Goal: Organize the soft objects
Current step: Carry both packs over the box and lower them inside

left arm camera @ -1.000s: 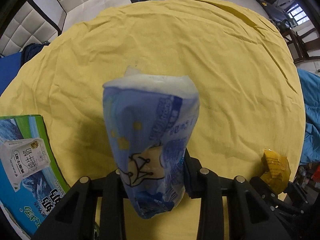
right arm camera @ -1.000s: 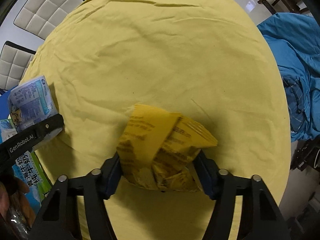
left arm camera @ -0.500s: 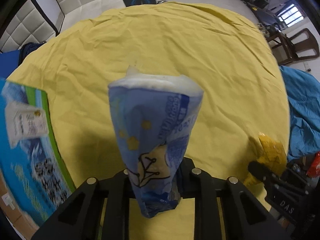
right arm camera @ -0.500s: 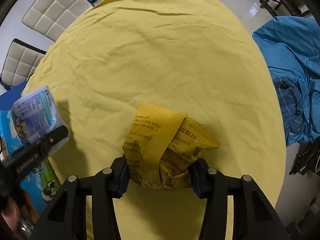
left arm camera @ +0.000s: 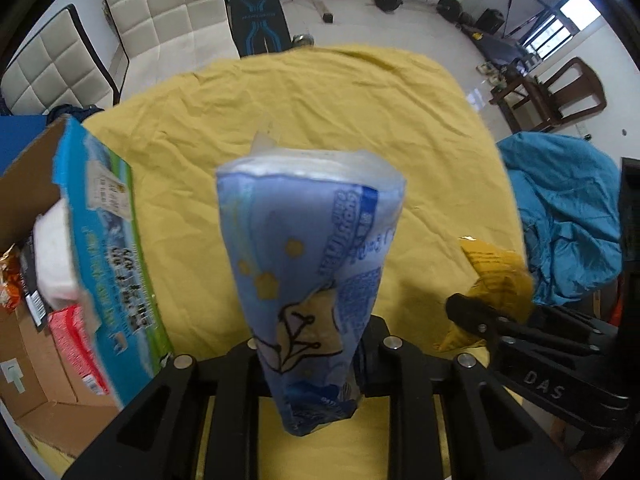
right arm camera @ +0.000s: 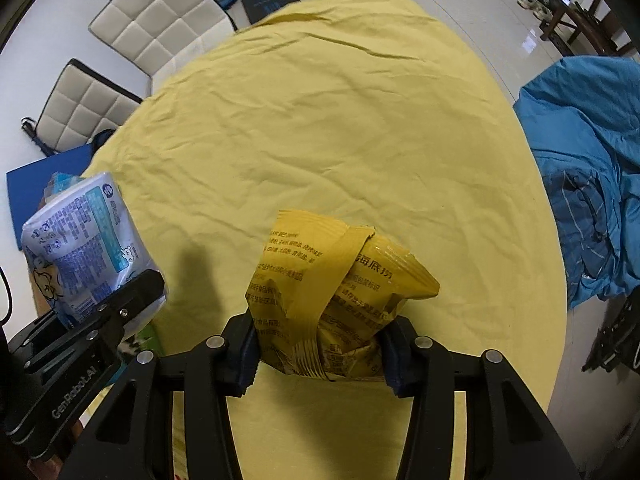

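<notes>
Two handheld grippers each carry a soft packet above a round table draped in a wrinkled yellow cloth [right arm camera: 340, 120]. The left gripper [left arm camera: 310, 344] has its jaws pinched on the lower end of a blue tissue pack [left arm camera: 312, 264]; the pack's long axis runs straight forward along the fingers, its white top end pointing away from the camera. The right gripper [right arm camera: 320, 340] has its jaws clamped on the crumpled bottom of a yellow snack bag [right arm camera: 332, 284], which also juts forward and fans out past the fingers.

The move to come seems to turn on the open cardboard box [left arm camera: 48, 320] at the left edge of the table. Seen from the left wrist, it lies just left of the blue pack, with a printed flap [left arm camera: 116, 260] standing between pack and opening. Inside it are a white packet [left arm camera: 56, 256] and a red one [left arm camera: 76, 344]. The left gripper is clearly the nearer; the right gripper with its yellow bag sits further right, beyond the left one. So the blue pack would likely go sideways over the flap first.

Around the table: two padded white chairs [right arm camera: 120, 60], a blue bundle of bedding [right arm camera: 592, 184] on the right, and gym equipment [left arm camera: 260, 12] on a pale tiled floor.
</notes>
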Action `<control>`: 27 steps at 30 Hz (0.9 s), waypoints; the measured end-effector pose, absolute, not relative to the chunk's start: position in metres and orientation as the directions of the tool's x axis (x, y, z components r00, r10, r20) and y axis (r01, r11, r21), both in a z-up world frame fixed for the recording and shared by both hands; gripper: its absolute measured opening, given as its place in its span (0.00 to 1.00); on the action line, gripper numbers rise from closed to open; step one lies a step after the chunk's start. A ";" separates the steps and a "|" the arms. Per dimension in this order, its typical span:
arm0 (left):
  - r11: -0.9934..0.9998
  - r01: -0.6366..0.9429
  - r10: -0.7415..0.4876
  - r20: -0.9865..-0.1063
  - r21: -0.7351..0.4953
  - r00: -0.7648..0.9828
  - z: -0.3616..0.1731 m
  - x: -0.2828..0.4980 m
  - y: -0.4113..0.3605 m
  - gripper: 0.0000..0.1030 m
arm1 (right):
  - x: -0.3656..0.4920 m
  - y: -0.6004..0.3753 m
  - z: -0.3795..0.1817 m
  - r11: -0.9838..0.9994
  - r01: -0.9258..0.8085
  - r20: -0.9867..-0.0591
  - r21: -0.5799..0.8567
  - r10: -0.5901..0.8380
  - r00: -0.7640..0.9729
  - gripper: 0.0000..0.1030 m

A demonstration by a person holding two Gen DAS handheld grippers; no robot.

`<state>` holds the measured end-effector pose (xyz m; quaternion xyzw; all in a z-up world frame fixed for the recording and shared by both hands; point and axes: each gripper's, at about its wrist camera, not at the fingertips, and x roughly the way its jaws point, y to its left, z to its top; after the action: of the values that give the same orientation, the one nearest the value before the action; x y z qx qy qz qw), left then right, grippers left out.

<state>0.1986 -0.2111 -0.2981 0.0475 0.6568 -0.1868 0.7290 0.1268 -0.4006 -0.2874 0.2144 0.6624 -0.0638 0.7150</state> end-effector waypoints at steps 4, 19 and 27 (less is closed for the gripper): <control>0.921 0.338 -0.242 -0.964 -0.194 0.108 -0.271 0.191 -0.203 0.19 | 0.120 -0.391 -0.260 0.904 0.352 -0.967 0.244 0.201 0.155 0.50; 0.926 0.323 -0.294 -0.910 -0.195 0.293 -0.162 0.156 -0.122 0.19 | 0.116 -0.294 -0.157 0.925 0.194 -0.919 0.327 0.264 0.291 0.50; 0.954 0.259 -0.244 -0.898 -0.154 0.366 -0.134 0.146 -0.042 0.19 | 0.123 -0.210 -0.134 0.936 0.093 -0.909 0.340 0.301 0.288 0.50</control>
<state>0.1458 -0.0419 -0.1342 0.0069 0.5419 -0.1523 0.8265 0.1227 -0.2099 -0.1345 0.1663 0.5928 0.0661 0.7852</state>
